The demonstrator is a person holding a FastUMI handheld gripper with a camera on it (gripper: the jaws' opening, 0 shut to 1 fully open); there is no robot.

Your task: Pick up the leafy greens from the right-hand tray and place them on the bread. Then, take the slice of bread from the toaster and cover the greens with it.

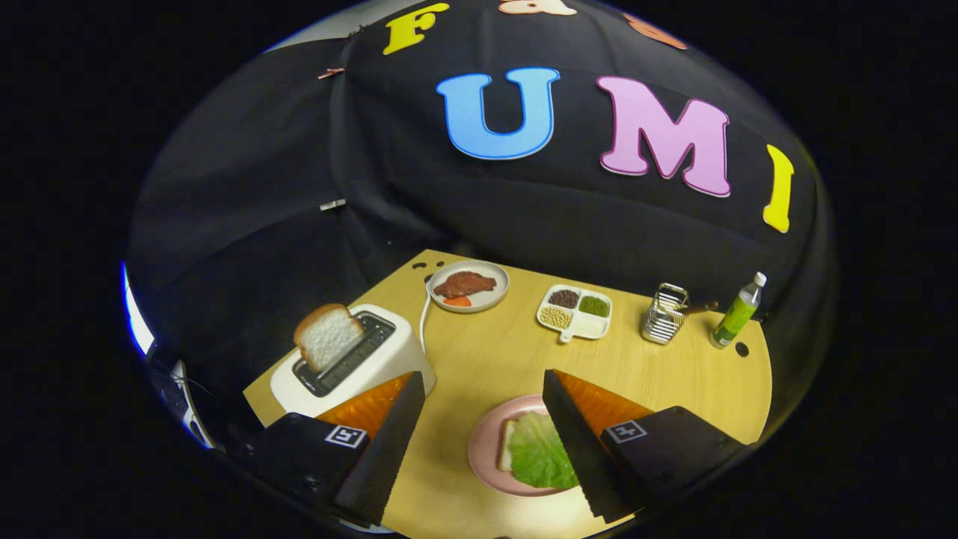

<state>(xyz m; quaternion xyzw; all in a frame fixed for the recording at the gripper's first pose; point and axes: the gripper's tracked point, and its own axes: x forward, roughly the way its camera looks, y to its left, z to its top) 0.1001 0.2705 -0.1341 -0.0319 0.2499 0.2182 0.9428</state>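
The claw [483, 419] is held wide open, empty. Left of it, the toaster's [352, 359] light, crumbly bread slice [327, 335] should be pinched gently at its raised top.

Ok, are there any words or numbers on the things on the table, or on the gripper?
Green bottle: its label is too small to read.
Toaster: no writing that I can see.
Gripper, fingers open over the pink plate with the leafy greens: each side bears a square code marker, a pattern, not words.
So nothing here can be read.
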